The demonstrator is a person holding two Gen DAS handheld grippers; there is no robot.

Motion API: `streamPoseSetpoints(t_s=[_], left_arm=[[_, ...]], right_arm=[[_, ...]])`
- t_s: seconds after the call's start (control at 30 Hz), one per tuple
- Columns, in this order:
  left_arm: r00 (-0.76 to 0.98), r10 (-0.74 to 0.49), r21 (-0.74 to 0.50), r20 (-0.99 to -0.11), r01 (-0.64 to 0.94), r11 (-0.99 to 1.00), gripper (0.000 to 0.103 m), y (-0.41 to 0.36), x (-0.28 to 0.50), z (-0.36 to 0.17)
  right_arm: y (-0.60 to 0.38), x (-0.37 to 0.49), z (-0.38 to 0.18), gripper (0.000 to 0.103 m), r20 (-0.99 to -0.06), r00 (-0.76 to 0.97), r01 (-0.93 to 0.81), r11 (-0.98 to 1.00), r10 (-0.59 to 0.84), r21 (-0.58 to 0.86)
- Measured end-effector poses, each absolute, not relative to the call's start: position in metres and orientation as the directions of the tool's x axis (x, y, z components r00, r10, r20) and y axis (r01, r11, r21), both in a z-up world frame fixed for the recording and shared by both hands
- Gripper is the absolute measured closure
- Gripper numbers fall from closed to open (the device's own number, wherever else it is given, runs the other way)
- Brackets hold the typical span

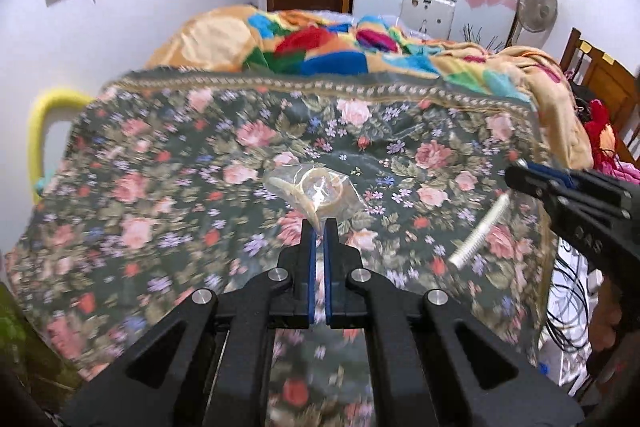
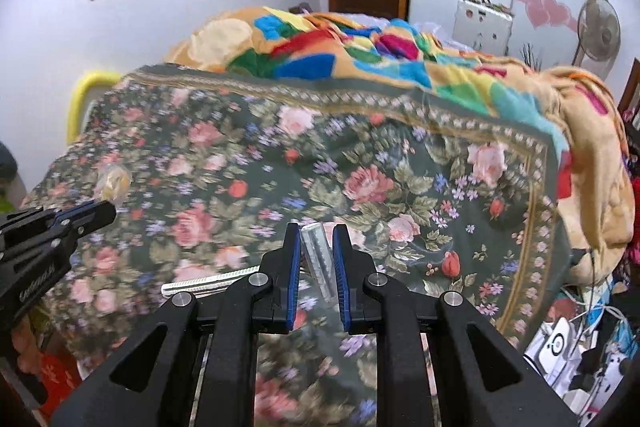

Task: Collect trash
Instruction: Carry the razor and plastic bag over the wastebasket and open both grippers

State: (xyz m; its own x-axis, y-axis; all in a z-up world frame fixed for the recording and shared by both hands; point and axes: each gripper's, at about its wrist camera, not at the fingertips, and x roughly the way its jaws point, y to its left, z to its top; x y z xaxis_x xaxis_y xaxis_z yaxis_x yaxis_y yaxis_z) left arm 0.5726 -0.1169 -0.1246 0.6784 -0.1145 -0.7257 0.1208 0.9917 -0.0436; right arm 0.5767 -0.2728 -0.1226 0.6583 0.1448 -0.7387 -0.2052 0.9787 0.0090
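Left gripper (image 1: 319, 227): clenched on the corner of a clear plastic bag (image 1: 310, 189), bag at 12 o'clock from its tips (contents yellowish, blurred).
Right gripper (image 2: 316, 233): jaws part-closed around a silvery wrapper (image 2: 318, 259); contact unclear.
Surface: floral bedspread (image 1: 168, 163) on the bed.
Nearby: white strip (image 2: 208, 282), 9 o'clock of the right gripper.

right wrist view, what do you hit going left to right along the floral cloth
left gripper shut on a clear plastic wrapper → white ridged strip → right gripper around a silvery wrapper → orange blanket
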Motion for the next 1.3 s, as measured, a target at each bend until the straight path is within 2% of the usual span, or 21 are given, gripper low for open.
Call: streamPoseSetpoints(t_s=[0.27, 0.6, 0.97, 1.3], left_arm=[[0.729, -0.09, -0.063, -0.679, 0.064, 0.996, 0.101, -0.08, 0.479, -0.074], [0.751, 0.002, -0.06, -0.661, -0.055, 0.997, 0.101, -0.014, 0.377, -0.049], [0.736, 0.118, -0.075, -0.667, -0.223, 0.972, 0.101, 0.078, 0.277, -0.055], [0.672, 0.183, -0.095, -0.717, -0.354, 0.93, 0.101, 0.157, 0.214, -0.09]], right_arm=[[-0.23, 0.52, -0.07, 0.088, -0.696, 0.694, -0.279, 0.96, 0.182, -0.027], [-0.165, 0.442, -0.037, 0.089, -0.661, 0.701, -0.395, 0.918, 0.268, -0.047], [-0.066, 0.369, -0.049, 0.088, -0.687, 0.618, -0.549, 0.835, 0.383, -0.028], [0.025, 0.323, -0.091, 0.089, -0.752, 0.495, -0.663, 0.749, 0.435, -0.004]])
